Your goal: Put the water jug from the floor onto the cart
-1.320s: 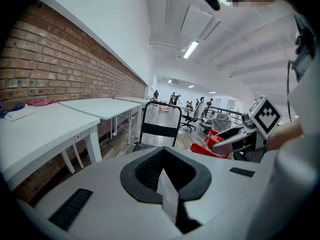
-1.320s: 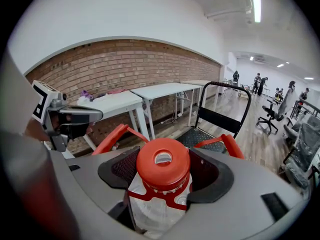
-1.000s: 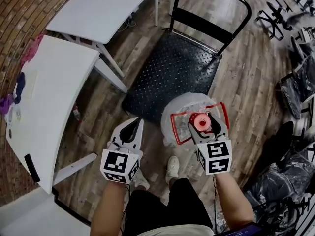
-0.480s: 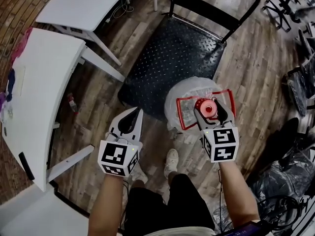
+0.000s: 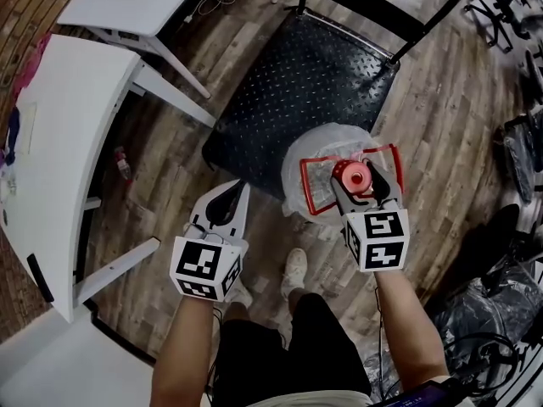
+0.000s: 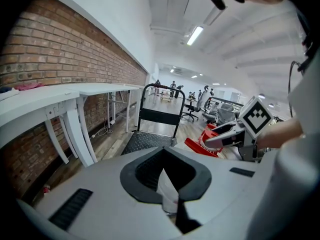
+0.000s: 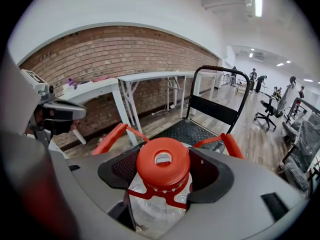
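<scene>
A clear water jug [image 5: 316, 153] with a red cap [image 7: 163, 164] and a red handle frame hangs at the near corner of the black cart's deck [image 5: 288, 91]. My right gripper [image 5: 355, 181] is shut on its neck, one jaw on each side just under the cap. In the right gripper view the cap fills the gap of that gripper [image 7: 163, 179]. The left gripper [image 5: 231, 197] is shut and holds nothing, over the wooden floor left of the jug. Whether the jug's base rests on anything is hidden.
The cart's black push handle [image 5: 382, 11] rises at its far end. White tables [image 5: 76, 125] stand to the left, with a small bottle [image 5: 121, 164] on the floor beneath. Office chairs and black bags [image 5: 522, 155] crowd the right. The person's shoes [image 5: 294, 270] are just behind the jug.
Both grippers have sunk lower, and the jug has come down with the right one, still between its jaws. The left gripper stays shut.
</scene>
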`<state>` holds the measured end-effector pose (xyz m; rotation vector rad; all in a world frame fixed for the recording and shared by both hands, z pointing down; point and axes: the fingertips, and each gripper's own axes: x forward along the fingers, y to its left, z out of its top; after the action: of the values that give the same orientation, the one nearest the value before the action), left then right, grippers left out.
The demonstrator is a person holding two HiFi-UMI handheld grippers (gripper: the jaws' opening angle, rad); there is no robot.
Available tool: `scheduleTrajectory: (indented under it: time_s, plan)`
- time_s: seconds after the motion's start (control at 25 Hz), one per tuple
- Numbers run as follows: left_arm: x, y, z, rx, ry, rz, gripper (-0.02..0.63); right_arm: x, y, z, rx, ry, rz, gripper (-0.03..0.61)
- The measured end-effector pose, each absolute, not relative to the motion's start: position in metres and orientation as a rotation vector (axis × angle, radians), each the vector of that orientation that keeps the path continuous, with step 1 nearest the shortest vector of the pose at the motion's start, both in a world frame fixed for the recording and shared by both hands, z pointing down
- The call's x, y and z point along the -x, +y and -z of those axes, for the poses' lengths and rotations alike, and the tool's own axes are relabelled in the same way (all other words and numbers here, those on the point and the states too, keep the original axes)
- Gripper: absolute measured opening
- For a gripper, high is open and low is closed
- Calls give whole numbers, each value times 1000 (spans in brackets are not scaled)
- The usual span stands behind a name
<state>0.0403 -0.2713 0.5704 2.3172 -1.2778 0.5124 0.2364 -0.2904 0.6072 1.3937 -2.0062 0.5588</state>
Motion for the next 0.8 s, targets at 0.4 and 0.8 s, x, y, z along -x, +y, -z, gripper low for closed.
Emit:
scheduleTrajectory:
  time_s: [0.4,0.8]
  plan:
    - [-36,-261,-584,-2290,-1274,-555,-2,-233,-294,-622,-1383,-2009,-553,311]
    - [-30,-252,-582,-2266,-1242,-454,-2,-237,-293,-625,-1409,-2009,-545,313]
